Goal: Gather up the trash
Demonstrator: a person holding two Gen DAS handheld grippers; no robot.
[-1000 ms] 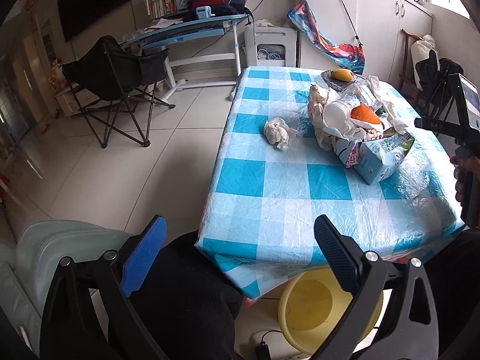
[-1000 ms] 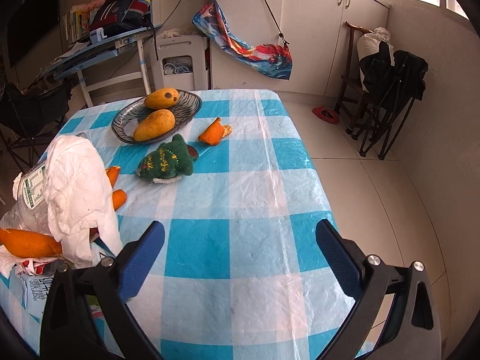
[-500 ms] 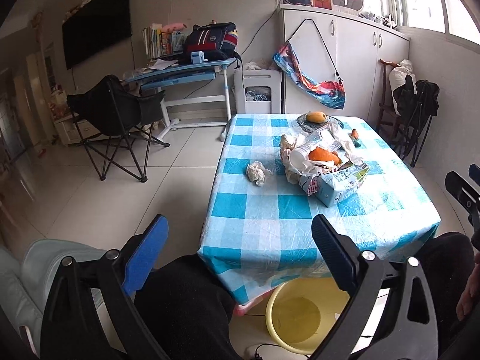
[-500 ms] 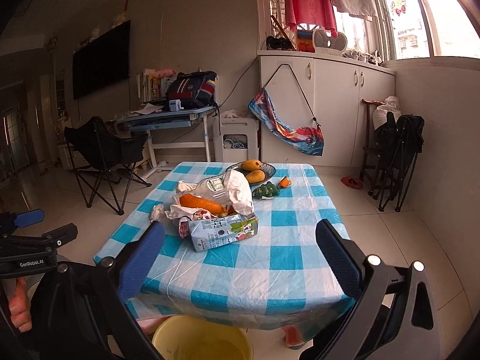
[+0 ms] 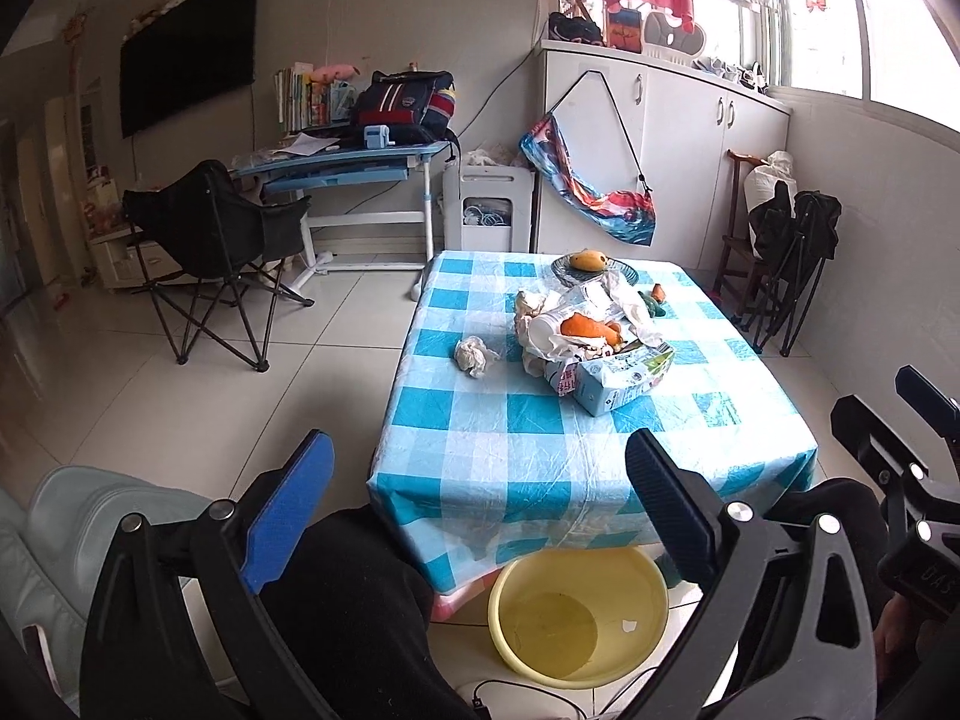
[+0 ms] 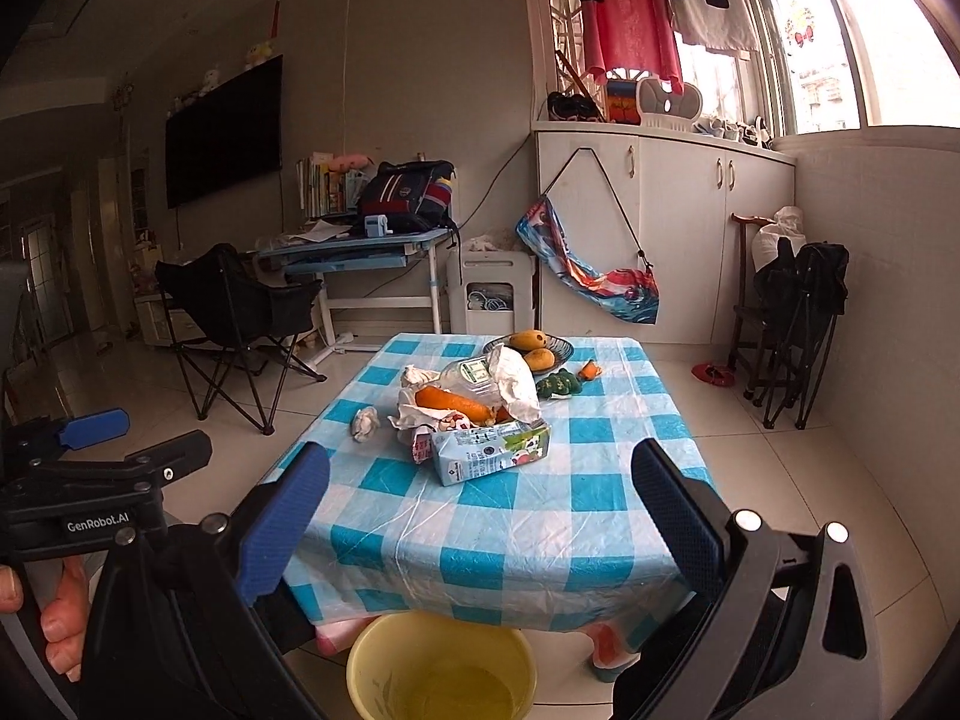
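A pile of trash lies mid-table on the blue checked cloth (image 5: 540, 450): a milk carton (image 5: 618, 375) (image 6: 492, 450), white wrappers with orange peel (image 5: 585, 327) (image 6: 456, 399) and a crumpled tissue (image 5: 474, 354) (image 6: 365, 422). A yellow basin (image 5: 576, 618) (image 6: 441, 666) stands on the floor under the near table edge. My left gripper (image 5: 474, 492) is open and empty, held back from the table. My right gripper (image 6: 480, 510) is open and empty, also short of the near edge.
A dish of mangoes (image 6: 531, 348), a green plush toy (image 6: 558, 384) and an orange peel (image 6: 591, 369) lie at the far end. A black folding chair (image 5: 210, 240) and a desk (image 5: 348, 162) stand left. Folded chairs (image 6: 798, 324) lean at the right wall.
Both grippers have pulled back and up from over the table. The whole table and the yellow basin below it have come into view. Both stay open.
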